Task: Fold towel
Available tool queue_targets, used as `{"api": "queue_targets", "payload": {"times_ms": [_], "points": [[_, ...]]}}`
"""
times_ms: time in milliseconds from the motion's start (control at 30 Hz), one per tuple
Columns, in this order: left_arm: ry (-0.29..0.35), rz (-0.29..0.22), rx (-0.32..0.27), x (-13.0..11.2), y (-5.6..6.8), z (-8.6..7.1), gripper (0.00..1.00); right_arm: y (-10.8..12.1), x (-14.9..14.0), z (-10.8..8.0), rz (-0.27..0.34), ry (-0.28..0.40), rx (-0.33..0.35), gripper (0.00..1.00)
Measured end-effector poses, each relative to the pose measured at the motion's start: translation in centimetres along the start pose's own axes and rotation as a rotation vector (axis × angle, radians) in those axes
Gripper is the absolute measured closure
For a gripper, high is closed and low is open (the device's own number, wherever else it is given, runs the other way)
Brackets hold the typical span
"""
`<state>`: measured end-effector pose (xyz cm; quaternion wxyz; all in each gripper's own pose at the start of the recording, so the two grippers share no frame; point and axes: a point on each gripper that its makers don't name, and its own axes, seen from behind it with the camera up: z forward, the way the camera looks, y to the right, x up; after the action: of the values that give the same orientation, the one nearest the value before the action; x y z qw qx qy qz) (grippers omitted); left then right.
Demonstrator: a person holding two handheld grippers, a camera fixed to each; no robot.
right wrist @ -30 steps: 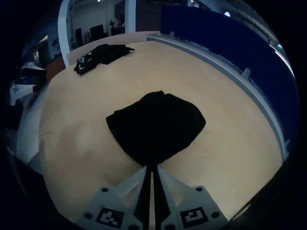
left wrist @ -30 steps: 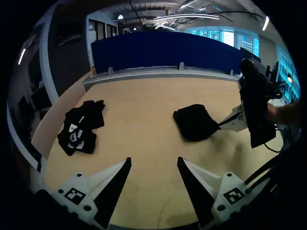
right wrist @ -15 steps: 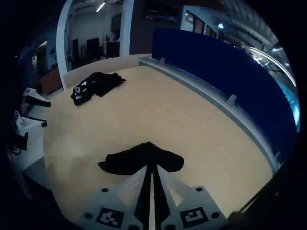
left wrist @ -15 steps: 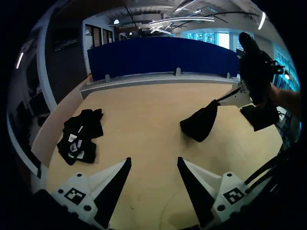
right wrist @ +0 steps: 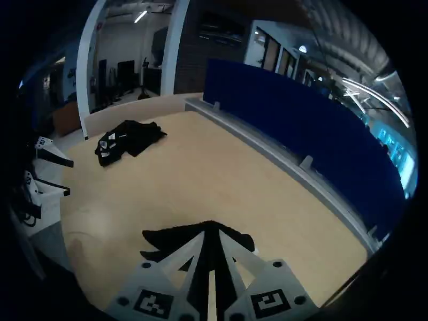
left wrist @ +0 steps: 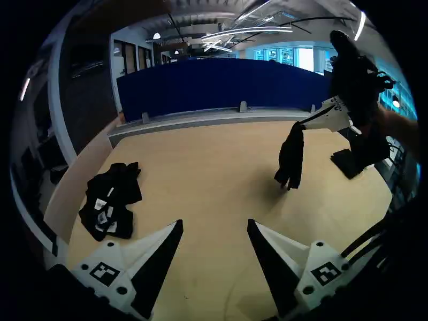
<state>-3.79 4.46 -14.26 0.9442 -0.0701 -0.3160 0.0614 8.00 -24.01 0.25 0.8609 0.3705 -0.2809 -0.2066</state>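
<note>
Now the right gripper (right wrist: 212, 231) has its jaws clenched on the top edge of the black towel (right wrist: 170, 238), the two fingers closed to a thin slit with the cloth bunched beneath and to either side of them. From the left gripper view the same right gripper (left wrist: 303, 124) sits raised above the counter (left wrist: 214, 160), held by a hand (left wrist: 389, 124), and the towel (left wrist: 290, 157) hangs from its tips in a narrow, crumpled, vertical strip. The towel is over the part of the counter near the far edge, where a blue screen (left wrist: 224, 83) stands along a grey rail. Its lower end comes close to the pale wood, and a faint shadow lies under it; I cannot tell whether the end touches the surface. The left gripper (left wrist: 214, 223) is well apart from the towel, low over the near edge of the counter, its jaws released and spread wide with bare wood between them and nothing grasped. A pile (left wrist: 109, 199) of black cloth with small white tags lies by the counter's rounded left edge, well apart from the towel and both grippers. In the right gripper view that pile (right wrist: 126, 140) lies at the far rounded end of the counter (right wrist: 214, 166), with the blue screen (right wrist: 299, 123) running along the counter's long edge.
</note>
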Motion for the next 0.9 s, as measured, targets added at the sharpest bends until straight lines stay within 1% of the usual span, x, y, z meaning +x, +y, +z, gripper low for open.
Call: {"api": "queue_targets", "payload": {"times_ms": [267, 467, 667, 900], "points": [[0.004, -0.006, -0.014, 0.4, 0.5, 0.5, 0.11, 2.1, -0.3, -0.9, 0.016, 0.004, -0.026, 0.97], [0.004, -0.008, -0.020, 0.6, 0.9, 1.0, 0.12, 4.8, -1.0, -2.2, 0.028, 0.000, -0.052, 0.97], [0.003, -0.007, -0.021, 0.8, 1.4, 1.4, 0.11, 8.4, -2.7, -4.2, 0.040, -0.014, -0.085, 0.96], [-0.003, -0.003, -0.016, 1.0, 1.8, 1.9, 0.11, 13.4, -5.1, -7.2, 0.058, -0.033, -0.130, 0.97]]}}
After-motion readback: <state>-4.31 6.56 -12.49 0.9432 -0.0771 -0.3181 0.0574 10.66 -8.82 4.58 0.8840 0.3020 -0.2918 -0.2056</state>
